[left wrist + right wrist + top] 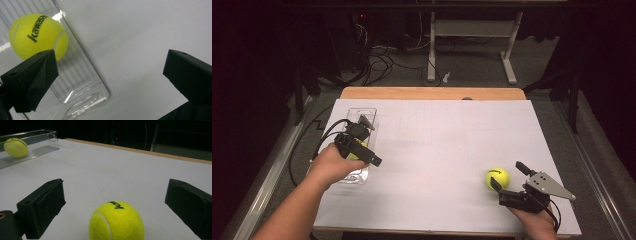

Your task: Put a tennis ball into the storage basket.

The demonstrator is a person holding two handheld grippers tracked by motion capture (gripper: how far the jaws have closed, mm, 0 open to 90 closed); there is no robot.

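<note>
Here, what we see:
Right gripper [112, 202]: jaws wide, tennis ball [116, 221] between them on the table [437, 135].
Left gripper [110, 75]: jaws wide over the clear tray [362, 116].
Tray axis: lengthwise away from us.
Left gripper view: second ball [37, 35] reads "kawasaki".

1. The tennis ball [116, 221] near the right hand-held gripper [508, 180] is showing fuzzy yellow felt, matt.
2. The box [85, 82] is looking like clear, glossy plastic, ribbed along its floor and catching highlights.
3. The counter [437, 145] is wearing a smooth, matt white sheet, with a bare wood edge at the far side.
4. Both grippers' jaws are looking like matt black plastic.
</note>
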